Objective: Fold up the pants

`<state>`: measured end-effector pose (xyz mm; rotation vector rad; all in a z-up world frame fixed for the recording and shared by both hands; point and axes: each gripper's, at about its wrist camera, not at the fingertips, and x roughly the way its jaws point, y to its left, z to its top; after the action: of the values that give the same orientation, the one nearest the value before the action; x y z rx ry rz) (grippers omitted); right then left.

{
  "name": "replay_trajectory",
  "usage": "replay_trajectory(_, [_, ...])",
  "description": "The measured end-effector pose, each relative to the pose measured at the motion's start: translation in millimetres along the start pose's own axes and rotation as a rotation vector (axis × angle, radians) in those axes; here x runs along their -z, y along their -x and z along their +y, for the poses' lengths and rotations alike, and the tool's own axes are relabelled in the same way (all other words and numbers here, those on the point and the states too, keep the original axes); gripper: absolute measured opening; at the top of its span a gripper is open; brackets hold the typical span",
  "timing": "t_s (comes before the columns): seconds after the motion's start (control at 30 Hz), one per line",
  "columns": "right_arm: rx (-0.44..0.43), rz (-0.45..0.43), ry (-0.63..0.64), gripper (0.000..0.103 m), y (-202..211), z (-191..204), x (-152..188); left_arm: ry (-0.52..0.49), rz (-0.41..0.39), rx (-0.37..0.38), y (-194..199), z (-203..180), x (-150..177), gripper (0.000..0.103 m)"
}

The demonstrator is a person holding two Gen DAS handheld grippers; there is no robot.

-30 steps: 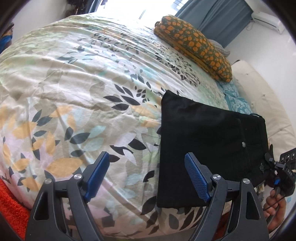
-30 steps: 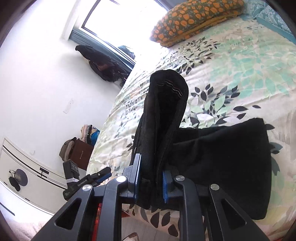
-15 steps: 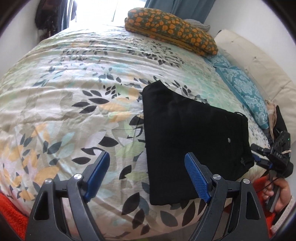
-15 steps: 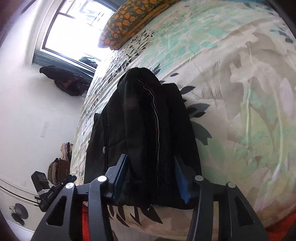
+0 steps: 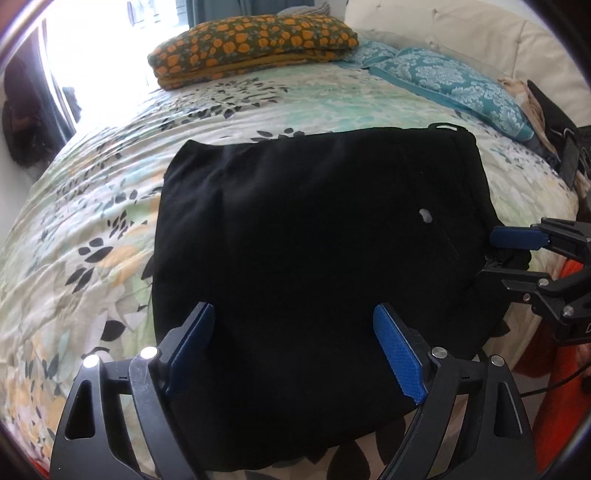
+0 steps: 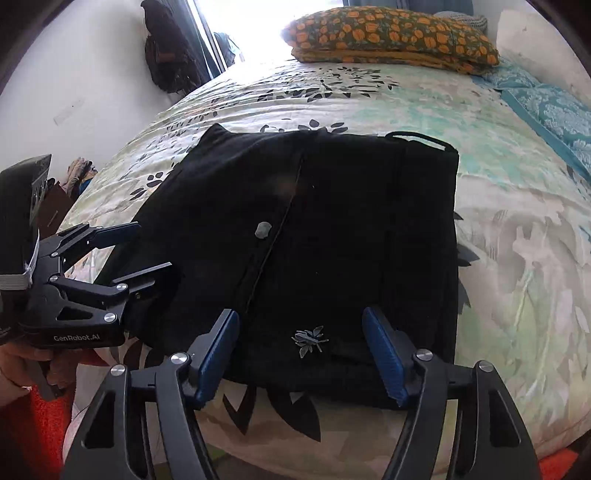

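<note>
Black pants (image 5: 314,221) lie folded in a flat rectangle on the leaf-print bedspread (image 5: 92,221). A small grey button (image 6: 263,229) and a silver insect emblem (image 6: 309,338) show on top of the pants (image 6: 351,229). My left gripper (image 5: 291,310) hovers over their near edge, jaws opening wide, nothing pinched. My right gripper (image 6: 300,314) stands open over the near edge by the emblem, with cloth beneath it but not pressed. Each gripper shows in the other's view: the right gripper (image 5: 495,254) at the pants' right edge, the left gripper (image 6: 153,245) at their left edge.
An orange-flowered pillow (image 5: 255,48) and a teal patterned pillow (image 5: 454,85) lie at the head of the bed, against a cream headboard (image 5: 480,33). Dark clothes (image 6: 170,48) hang beside the bright window. An orange rug (image 6: 44,424) lies below the bed's near edge.
The right gripper opened and let go of the raised fold, which now lies flat on the pants. The left gripper swung right, from the bare bedspread to over the pants.
</note>
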<state>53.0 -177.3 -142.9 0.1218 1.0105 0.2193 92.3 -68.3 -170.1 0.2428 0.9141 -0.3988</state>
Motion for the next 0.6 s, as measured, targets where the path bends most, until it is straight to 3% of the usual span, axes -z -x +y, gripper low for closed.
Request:
replay_trajectory(0.1, [0.007, -0.044, -0.028, 0.069, 24, -3, -11, 0.057, 0.034, 0.041, 10, 17, -14, 0.089])
replay_trajectory(0.23, [0.002, -0.195, -0.056, 0.07, 57, -6, -47, 0.189, -0.055, 0.066, 26, 53, -56, 0.091])
replay_trajectory(0.4, [-0.005, -0.269, 0.012, 0.07, 40, 3, -102, 0.254, -0.079, 0.004, -9, 73, -106, 0.091])
replay_trajectory(0.5, [-0.001, -0.203, 0.038, 0.07, -4, -1, -108, 0.278, -0.015, -0.02, -53, 74, -109, 0.091])
replay_trajectory(0.6, [0.069, -0.105, 0.045, 0.07, -49, -20, -86, 0.268, 0.088, -0.034, -100, 71, -90, 0.095])
